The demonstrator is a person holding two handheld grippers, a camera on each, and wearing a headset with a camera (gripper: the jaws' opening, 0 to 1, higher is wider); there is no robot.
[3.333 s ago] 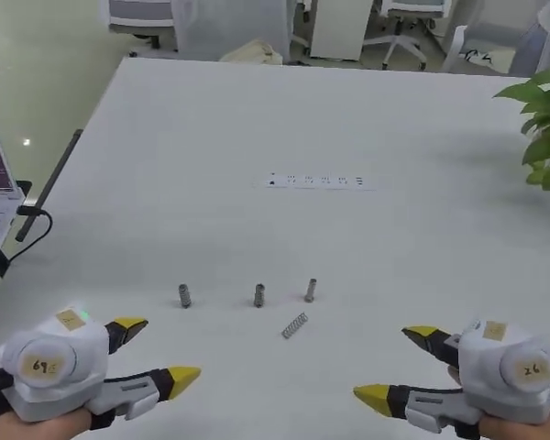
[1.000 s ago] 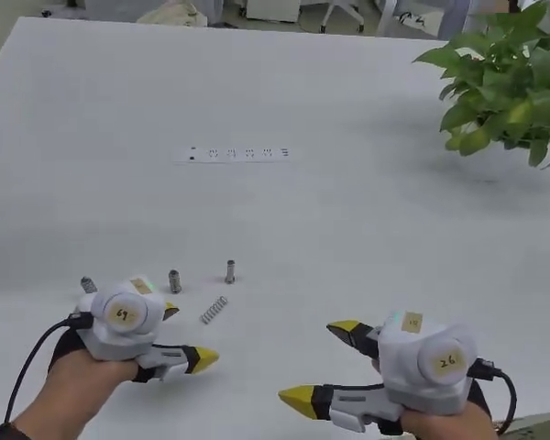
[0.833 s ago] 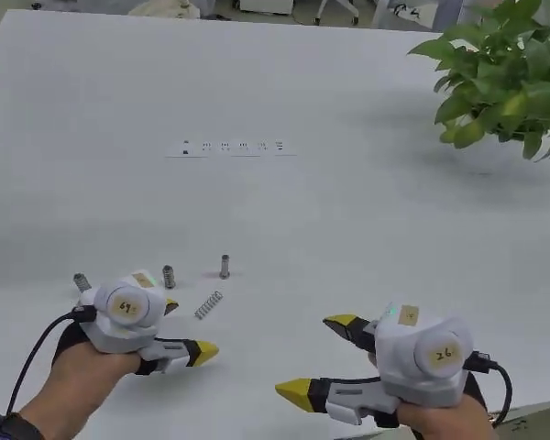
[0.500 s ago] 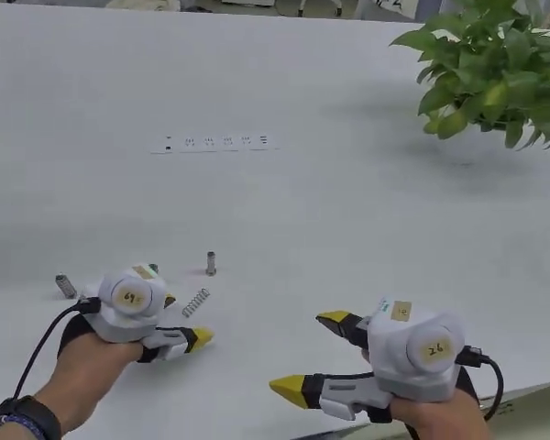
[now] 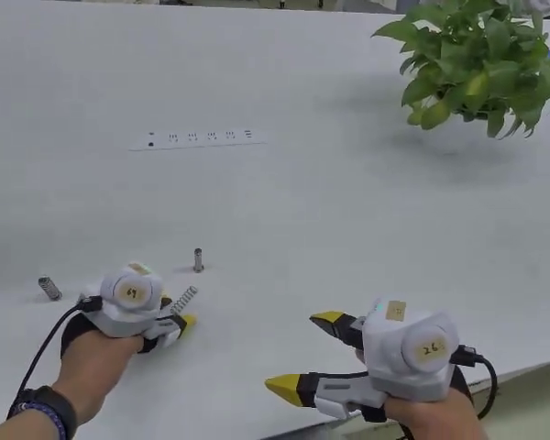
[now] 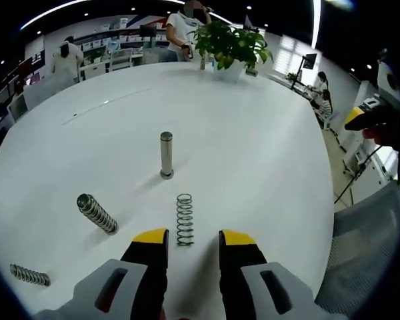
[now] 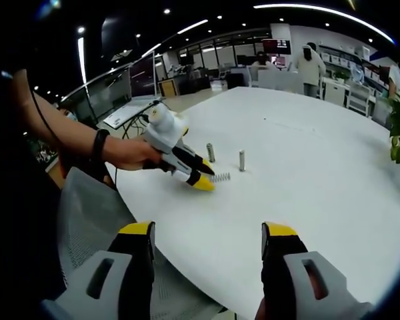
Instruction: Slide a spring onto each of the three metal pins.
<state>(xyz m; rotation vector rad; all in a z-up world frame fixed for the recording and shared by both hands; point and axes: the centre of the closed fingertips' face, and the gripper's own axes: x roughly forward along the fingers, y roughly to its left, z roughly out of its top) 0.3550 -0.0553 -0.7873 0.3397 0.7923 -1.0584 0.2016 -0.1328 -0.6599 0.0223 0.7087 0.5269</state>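
My left claw (image 6: 194, 238) hangs low over the white table (image 5: 348, 211), its two yellow-tipped jaws parted by a narrow gap and clasping nothing; the loose spring (image 6: 184, 219) lies flat on the table straight ahead of it, its near end right at the mouth of that gap; I cannot tell whether either tip touches it. Beyond the spring, a little to the left in my left gripper view, the bare pin (image 6: 166, 155) stands upright with no coil on it; nearer and further left is a spring-covered pin (image 6: 97, 213), wrapped in coils along its length; at the far left is a second spring-covered piece (image 6: 30, 274), which looks slanted to me, and I cannot say whether it stands or lies.

My right claw (image 5: 307, 353) is released, its jaws spread wide with nothing between them; in the head view it sits near the front edge of the table, well apart from the pins and from the left claw. Farther back on the table a white power strip (image 5: 200, 137) lies flat; a potted plant (image 5: 477, 55) stands at the far right.
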